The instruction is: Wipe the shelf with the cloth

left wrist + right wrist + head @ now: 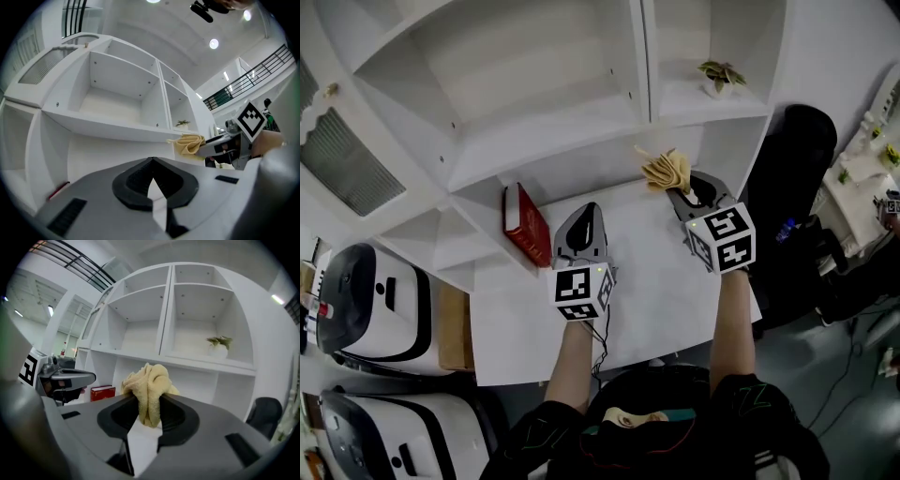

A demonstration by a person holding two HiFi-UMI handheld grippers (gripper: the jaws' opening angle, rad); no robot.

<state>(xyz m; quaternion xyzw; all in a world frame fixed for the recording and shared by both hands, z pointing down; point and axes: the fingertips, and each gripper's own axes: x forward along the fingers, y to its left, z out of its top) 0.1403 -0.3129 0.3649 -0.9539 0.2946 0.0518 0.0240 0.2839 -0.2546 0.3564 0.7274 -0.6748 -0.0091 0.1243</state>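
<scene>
Cloth [149,383] — yellow terry, bunched, pinched at its gathered middle between the jaws of the right gripper [146,420] and held at the mouth of the white shelf [630,217]. Judged light, soft and limp, with loose folds likely to drag, so a hold on the bunch looked sound. Left gripper [151,183] — jaws pressed together on nothing, near a red book [525,225].

Your left gripper [581,217] at frame centre, jaws together, empty; your right gripper [686,187] further right, jaws clamping the cloth [666,169] — both forearms extended.
</scene>
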